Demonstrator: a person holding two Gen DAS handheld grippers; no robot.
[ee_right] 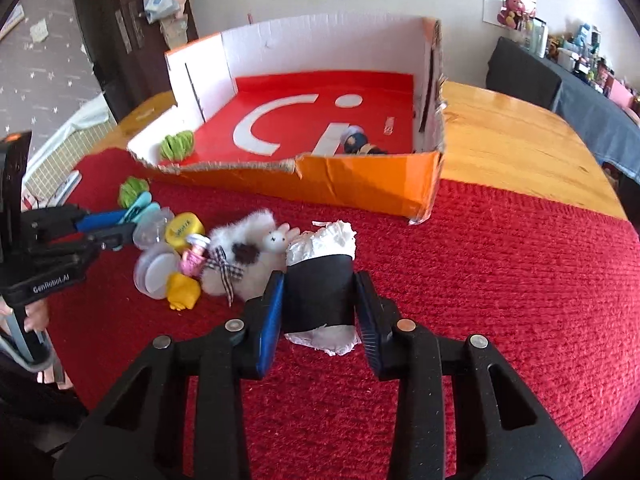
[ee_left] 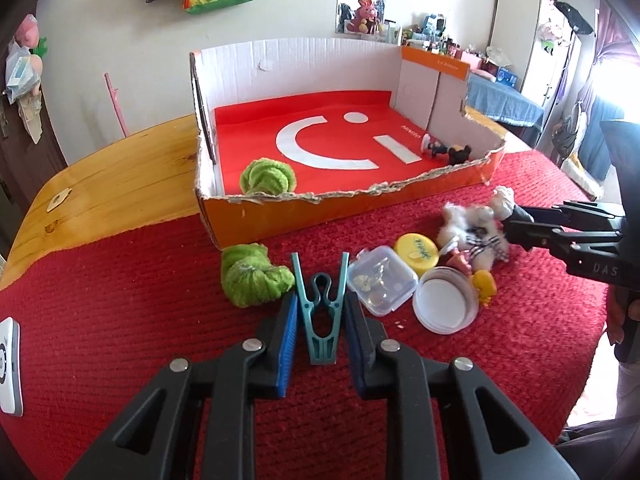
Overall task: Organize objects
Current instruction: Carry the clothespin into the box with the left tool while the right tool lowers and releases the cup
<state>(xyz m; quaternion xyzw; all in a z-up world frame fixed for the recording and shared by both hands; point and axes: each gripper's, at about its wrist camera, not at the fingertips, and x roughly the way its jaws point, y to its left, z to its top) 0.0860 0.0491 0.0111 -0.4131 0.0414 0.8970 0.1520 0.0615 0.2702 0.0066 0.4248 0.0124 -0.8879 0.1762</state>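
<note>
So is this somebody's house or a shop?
Most likely a home, a lived-in room. There is a wooden table under a red cloth, a wardrobe against the wall, and a shelf crowded with toys and bottles.

White wall [ee_left: 280,8], tall white wardrobe [ee_left: 520,32], wood table [ee_left: 120,160] w/ red cloth [ee_left: 120,300], bright daylight at right.

**Both grippers clamped, angled down**

Left gripper [ee_left: 320,316], black with blue pads, points down and forward, jaws closed on a teal plastic clothespin [ee_left: 319,312]. Right gripper [ee_right: 318,312], same build, tilts down too, pads pressing a black-wrapped white paper roll [ee_right: 320,296]. Fingers [ee_right: 34,316] wrap the left handle.
</note>
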